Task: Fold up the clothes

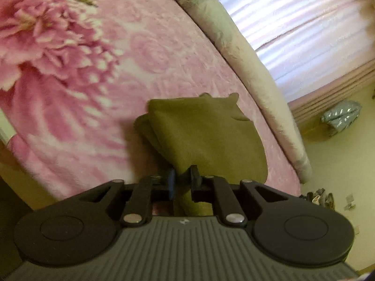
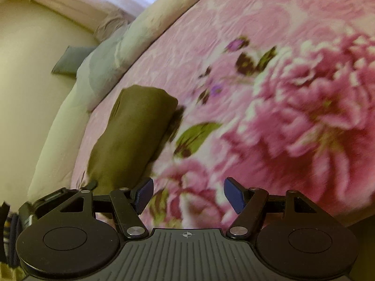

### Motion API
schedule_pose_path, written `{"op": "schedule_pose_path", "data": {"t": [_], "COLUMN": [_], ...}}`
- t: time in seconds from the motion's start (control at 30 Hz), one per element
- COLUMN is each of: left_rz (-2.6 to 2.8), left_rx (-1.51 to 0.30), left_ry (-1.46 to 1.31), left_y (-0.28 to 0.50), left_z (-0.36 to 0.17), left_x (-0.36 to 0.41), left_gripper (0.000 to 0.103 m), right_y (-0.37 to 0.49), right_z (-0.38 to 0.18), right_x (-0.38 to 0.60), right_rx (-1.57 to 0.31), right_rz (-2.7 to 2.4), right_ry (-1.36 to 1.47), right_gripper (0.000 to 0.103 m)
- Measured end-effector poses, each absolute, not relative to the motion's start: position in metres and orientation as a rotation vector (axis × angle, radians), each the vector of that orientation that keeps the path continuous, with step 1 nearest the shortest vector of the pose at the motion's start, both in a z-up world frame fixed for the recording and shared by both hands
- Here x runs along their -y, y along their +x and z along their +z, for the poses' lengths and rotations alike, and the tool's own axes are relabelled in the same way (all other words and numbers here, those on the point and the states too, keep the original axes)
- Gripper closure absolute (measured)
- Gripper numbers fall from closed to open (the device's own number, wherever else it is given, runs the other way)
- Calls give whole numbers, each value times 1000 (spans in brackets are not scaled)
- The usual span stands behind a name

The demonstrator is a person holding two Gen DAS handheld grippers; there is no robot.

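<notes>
Olive-green folded garment (image 1: 201, 138) sits on the pink floral blanket (image 1: 77, 75), and I've got its near corner pinched in my left gripper (image 1: 182, 180), fingers closed tight on the cloth with a fold of it bunched between the pads. From the left wrist view the garment spreads away straight ahead of the fingers, stacked in a couple of layers, thicker edge off to the left of the fingers, a small flap sticking out at the far right corner. Right gripper (image 2: 188, 193) is released, jaws wide apart, nothing between them, hovering over the blanket's flower print; the blue fingertips (image 2: 145, 190) are clear of the cloth. In the right wrist view the same garment (image 2: 131, 135) lies ahead and left of the fingers, near the left one but not touching that I can tell. Beyond the garment, along the bed edge, runs a pale rolled quilt (image 1: 253, 70), with light curtains (image 1: 293, 16) past it. Off to the far right of the left gripper, on the floor, a grey crumpled item (image 1: 341, 116); can't tell what it is. Both views are motion-blurred.
</notes>
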State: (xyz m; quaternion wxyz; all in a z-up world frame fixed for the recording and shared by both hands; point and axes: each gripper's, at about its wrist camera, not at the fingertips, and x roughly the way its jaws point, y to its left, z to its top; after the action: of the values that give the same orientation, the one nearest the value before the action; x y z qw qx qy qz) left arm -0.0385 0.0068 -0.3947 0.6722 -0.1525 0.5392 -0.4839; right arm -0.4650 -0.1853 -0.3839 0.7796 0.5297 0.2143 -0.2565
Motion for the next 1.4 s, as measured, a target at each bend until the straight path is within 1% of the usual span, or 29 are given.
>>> {"op": "schedule_pose_path", "data": {"t": [0.07,0.1,0.13,0.27,0.37,0.4,0.43,0.5,0.53,0.57,0.6,0.63,0.7,0.8,0.87,0.9,0.97,1.0,1.03,1.1,1.23,1.37,1.4], "left_rz": [-1080,-1081,-1071,-1013,-975,-975,-975,-976,-995,-1014,-1036,-1054,-1068,-1055,-1033,-1020,-1026,-1034,-1044,-1071,-1106,-1112,-1116], "left_rx": [-1224,-1233,-1245,-1312,-1348,-1352,-1355,-1362,-1350,-1338,-1318,-1307,-1275,-1247,-1258,-1269,-1244,-1234,-1224,-1222,-1258,-1273,-1272], "left_ry": [-388,-429,-465,-582,-626,-635,-644,-660,-636,-612,-586,-575,-562,-517,-489,-478,-469,-465,-469,-477,-505,-502,-496], "left_y": [-42,-49,-54,-68,-74,-73,-72,-69,-66,-63,-59,-54,-40,-18,-6,-1,5,7,7,9,8,15,17], "left_z": [-398,-400,-403,-422,-436,-438,-440,-444,-441,-437,-431,-427,-417,-408,-406,-406,-403,-401,-399,-399,-412,-418,-418], "left_x": [-13,-16,-18,-29,-32,-31,-30,-28,-26,-25,-24,-24,-29,-40,-44,-45,-48,-48,-48,-46,-31,-13,-9], "left_gripper": [82,69,66,66,69,73,85,94,96,96,96,97,97,96,93,92,82,75,71,68,60,61,64], "right_y": [-456,-452,-448,-429,-415,-409,-403,-391,-385,-378,-373,-370,-371,-369,-364,-362,-365,-371,-378,-392,-393,-358,-349], "right_z": [-386,-387,-389,-400,-415,-418,-420,-423,-424,-424,-423,-423,-421,-416,-411,-408,-401,-394,-386,-372,-373,-400,-406], "right_x": [184,185,187,203,223,229,234,244,248,249,249,246,240,218,202,197,194,196,198,208,246,269,274], "right_rx": [-460,-449,-432,-318,-221,-197,-183,-155,-150,-166,-191,-204,-194,-231,-294,-334,-410,-421,-407,-372,-352,-396,-402], "right_rz": [-540,-537,-533,-520,-526,-526,-524,-519,-513,-511,-520,-526,-539,-511,-484,-478,-501,-531,-549,-569,-521,-426,-407], "right_ry": [1156,1168,1186,1310,1433,1455,1461,1473,1472,1459,1446,1441,1446,1487,1470,1444,1352,1286,1226,1123,1121,1179,1183], "right_gripper": [33,33,33,33,33,33,33,33,33,40,60,74,76,77,76,70,31,28,28,28,28,28,28]}}
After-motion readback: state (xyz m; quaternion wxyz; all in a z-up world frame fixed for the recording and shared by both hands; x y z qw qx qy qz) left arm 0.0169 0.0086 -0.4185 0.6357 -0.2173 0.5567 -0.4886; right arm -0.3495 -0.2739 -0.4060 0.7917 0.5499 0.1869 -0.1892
